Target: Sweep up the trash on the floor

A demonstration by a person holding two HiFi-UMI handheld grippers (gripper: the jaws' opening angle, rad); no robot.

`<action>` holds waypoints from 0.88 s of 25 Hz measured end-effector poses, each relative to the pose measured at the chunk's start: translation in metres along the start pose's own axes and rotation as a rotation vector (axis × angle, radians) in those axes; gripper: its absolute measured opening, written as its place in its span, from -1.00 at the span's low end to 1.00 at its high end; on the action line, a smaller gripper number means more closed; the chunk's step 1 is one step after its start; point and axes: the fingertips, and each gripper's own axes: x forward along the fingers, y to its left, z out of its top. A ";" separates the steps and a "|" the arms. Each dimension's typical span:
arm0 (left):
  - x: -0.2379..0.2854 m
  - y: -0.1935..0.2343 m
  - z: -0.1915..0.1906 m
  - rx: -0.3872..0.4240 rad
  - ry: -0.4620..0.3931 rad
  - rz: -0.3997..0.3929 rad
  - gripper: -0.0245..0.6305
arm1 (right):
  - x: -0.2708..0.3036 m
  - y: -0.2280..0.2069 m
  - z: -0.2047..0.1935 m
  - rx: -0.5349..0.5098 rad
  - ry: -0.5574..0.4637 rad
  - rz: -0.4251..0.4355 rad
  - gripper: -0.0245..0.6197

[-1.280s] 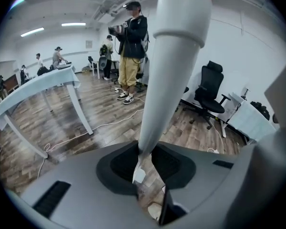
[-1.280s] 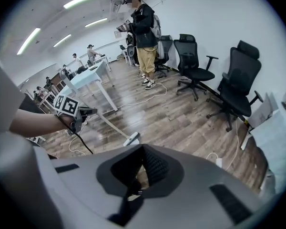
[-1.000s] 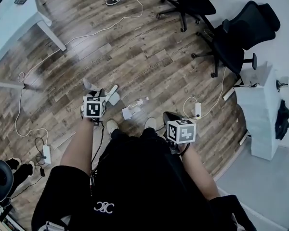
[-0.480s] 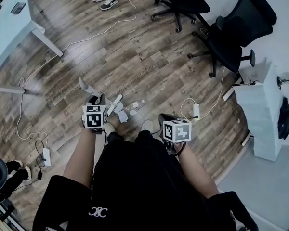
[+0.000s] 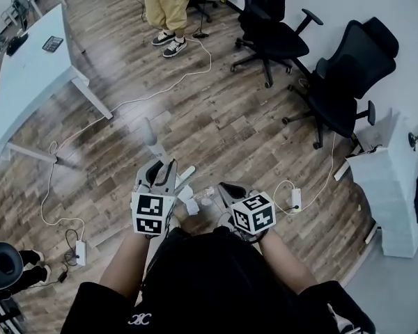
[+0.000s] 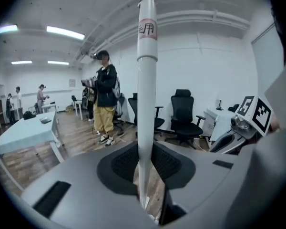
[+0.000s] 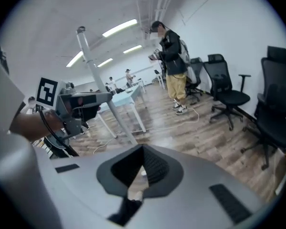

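Since the earlier frames both tongs have been drawn in toward the body and closer to each other; left tongs (image 5: 160, 170) are held forward and pinched on a white broom handle (image 6: 146, 104), which stands upright between the ribbed dark pads; handle noted as smooth and round, labelled near its tapered top; right tongs (image 5: 226, 188) are held just beside the left, tips pressed together on nothing; trash is seen on the floor (image 5: 216, 110) between the two tongs: a clear bottle (image 5: 204, 195) on its side, white paper scraps (image 5: 190, 205) beside it; floor of brown wood-grain planks.
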 end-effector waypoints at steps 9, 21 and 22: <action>-0.048 -0.014 0.127 0.069 -0.273 -0.026 -0.67 | -0.062 0.035 0.168 -0.104 -0.397 0.078 -0.88; -0.055 -0.036 0.158 0.014 -0.293 -0.085 -0.67 | -0.124 0.052 0.218 -0.127 -0.594 0.062 -0.88; -0.053 -0.040 0.156 0.012 -0.285 -0.092 -0.67 | -0.125 0.050 0.217 -0.120 -0.592 0.062 -0.88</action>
